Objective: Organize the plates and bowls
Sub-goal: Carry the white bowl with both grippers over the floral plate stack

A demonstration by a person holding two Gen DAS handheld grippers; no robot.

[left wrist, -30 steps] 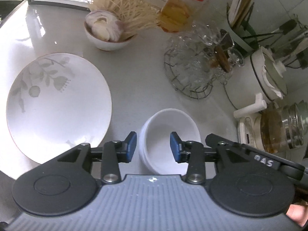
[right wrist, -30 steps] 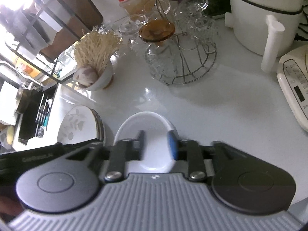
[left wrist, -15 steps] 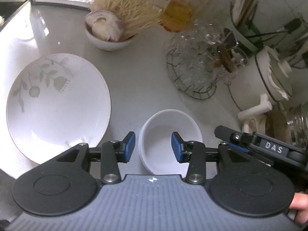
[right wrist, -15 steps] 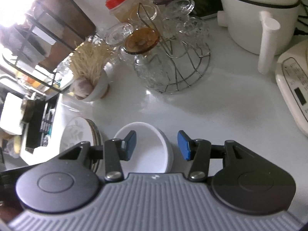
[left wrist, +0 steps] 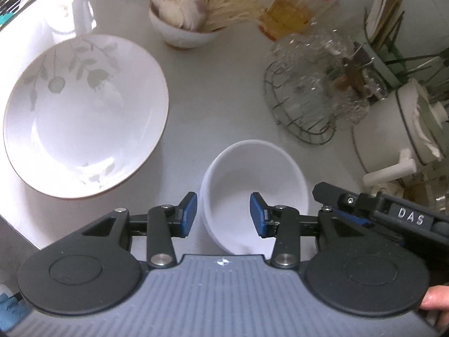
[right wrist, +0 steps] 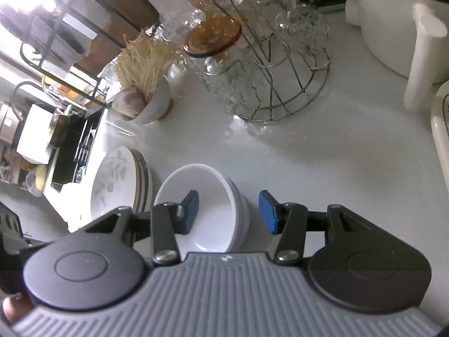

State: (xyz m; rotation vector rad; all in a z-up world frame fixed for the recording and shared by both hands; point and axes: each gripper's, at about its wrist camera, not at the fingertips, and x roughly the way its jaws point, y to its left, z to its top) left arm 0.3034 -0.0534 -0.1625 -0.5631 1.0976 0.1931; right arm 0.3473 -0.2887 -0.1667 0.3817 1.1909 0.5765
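left gripper [left wrist: 223, 214]: jaws apart, moderately wide, holding nothing; blue pads straddle the near-left rim of the white bowl stack [left wrist: 254, 189], contact can't be confirmed
right gripper [right wrist: 228, 212]: jaws wide, holding nothing; left pad sits over the bowl's inside, right pad clear of the outer wall, so the pads straddle the right rim
white bowl stack [right wrist: 206, 205]: nested bowls upright on the counter [right wrist: 322, 151], near its front edge, just right of the plates
floral plates [left wrist: 84, 112]: stacked, at the counter's front-left edge, just beside the bowls, apart from them
mushroom bowl [left wrist: 185, 25]: toward the back of the counter, behind the plates
glass rack [right wrist: 266, 64]: wire stand with upturned glasses, back of the counter, well apart from the bowls
change, right gripper: 1 s ago narrow, pinching the bowl's far rim; 0.5 s ago released; now wider still
change, left gripper: opening about the same, bowl has not shifted
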